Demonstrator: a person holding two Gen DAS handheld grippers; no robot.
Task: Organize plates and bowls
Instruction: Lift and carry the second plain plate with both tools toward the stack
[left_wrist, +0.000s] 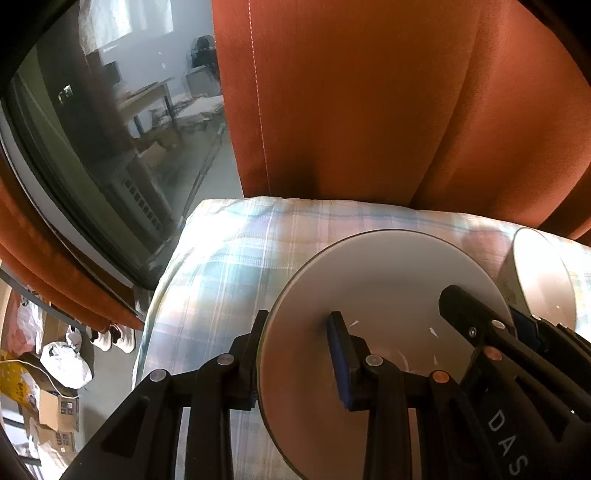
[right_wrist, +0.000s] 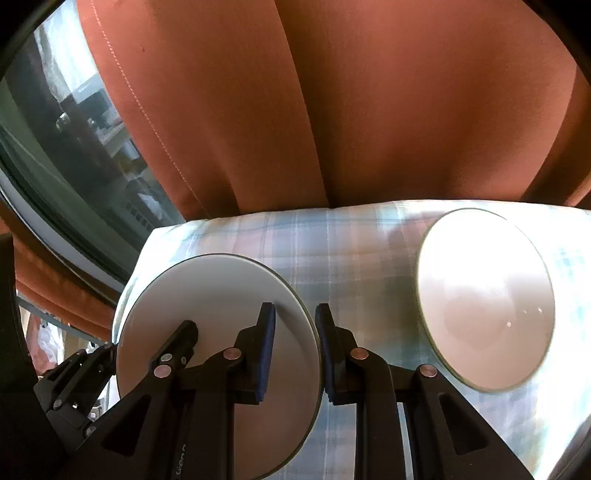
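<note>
We have the white plate (left_wrist: 369, 295) clamped at both edges: left gripper (left_wrist: 299, 354) on its left rim at lower centre, right gripper (right_wrist: 295, 350) on its right rim. It lies flat on the plaid cloth (right_wrist: 351, 240); the bowl (right_wrist: 484, 299) sits right, apart.

Both grippers are black plastic: the left gripper (left_wrist: 297, 354) and right gripper (right_wrist: 295, 354) carry blue finger pads (right_wrist: 266, 350), round silver and copper rivets, white lettering.
</note>
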